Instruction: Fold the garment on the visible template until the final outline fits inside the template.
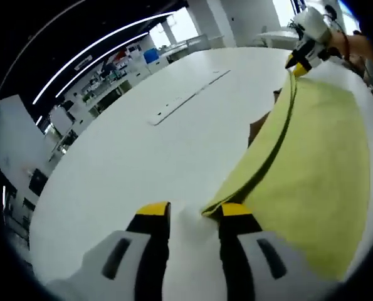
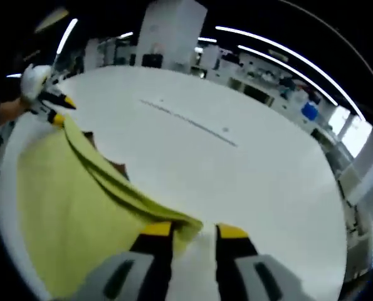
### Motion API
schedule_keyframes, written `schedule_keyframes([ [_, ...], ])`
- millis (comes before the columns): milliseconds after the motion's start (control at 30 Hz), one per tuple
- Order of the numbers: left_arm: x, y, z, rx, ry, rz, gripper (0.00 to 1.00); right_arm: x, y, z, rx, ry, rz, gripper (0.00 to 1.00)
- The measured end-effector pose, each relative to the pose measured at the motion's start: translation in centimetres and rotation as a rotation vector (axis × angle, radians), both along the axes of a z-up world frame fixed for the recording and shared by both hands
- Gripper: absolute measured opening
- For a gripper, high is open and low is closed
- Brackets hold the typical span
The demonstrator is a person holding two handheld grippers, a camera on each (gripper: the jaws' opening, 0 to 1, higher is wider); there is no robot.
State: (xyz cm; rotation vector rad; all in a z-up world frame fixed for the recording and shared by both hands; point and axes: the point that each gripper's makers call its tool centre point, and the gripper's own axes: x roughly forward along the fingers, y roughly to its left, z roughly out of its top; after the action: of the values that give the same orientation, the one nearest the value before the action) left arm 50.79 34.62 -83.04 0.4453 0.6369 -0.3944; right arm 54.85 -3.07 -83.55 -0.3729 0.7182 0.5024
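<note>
Yellow-tipped jaws of the left hand-held gripper (image 1: pixel 195 216) were seen parted, one jaw touching a corner of the yellow garment (image 1: pixel 311 182); whether the corner was pinched could not be told. Jaws of the right hand-held gripper (image 2: pixel 194 231) stood likewise apart at the opposite corner, the cloth lying against one jaw, grip unclear. Between the two, the garment was stretched over the white worktop (image 1: pixel 142 157), its edge folded into a ridge. Beyond the garment a long thin strip (image 1: pixel 189 96) was laid flat on the worktop, with shelving and benches behind it.

yellow garment (image 1: pixel 324 163) cut off at the view's edge, brown patch (image 1: pixel 256 128) mostly hidden beneath it
</note>
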Motion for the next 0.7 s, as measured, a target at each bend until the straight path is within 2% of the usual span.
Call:
schedule_keyframes([
  [133,-0.4,0.5,0.3,-0.115,0.026,0.122,0.31,0.2,-0.8,0.3,0.053,0.000,-0.073,0.22],
  [300,-1.2,1.2,0.7,-0.199,0.049,0.181,0.39,-0.3,-0.3,0.7,0.100,0.013,-0.083,0.26],
  [367,-1.6,1.4,1.0,-0.225,0.050,0.190,0.43,-0.3,0.1,0.9,0.113,0.019,-0.075,0.32],
  [500,-3.4,0.3,2.1,-0.291,0.051,0.185,0.51,-1.3,0.9,1.6,0.180,0.052,-0.067,0.47],
  [633,-4.3,-0.2,2.9,-0.292,0.048,0.136,0.58,-3.0,1.7,2.3,0.233,0.106,-0.055,0.68],
  [700,-5.1,-0.6,3.3,-0.302,0.044,0.116,0.63,-3.7,1.9,2.5,0.247,0.123,-0.042,0.75],
])
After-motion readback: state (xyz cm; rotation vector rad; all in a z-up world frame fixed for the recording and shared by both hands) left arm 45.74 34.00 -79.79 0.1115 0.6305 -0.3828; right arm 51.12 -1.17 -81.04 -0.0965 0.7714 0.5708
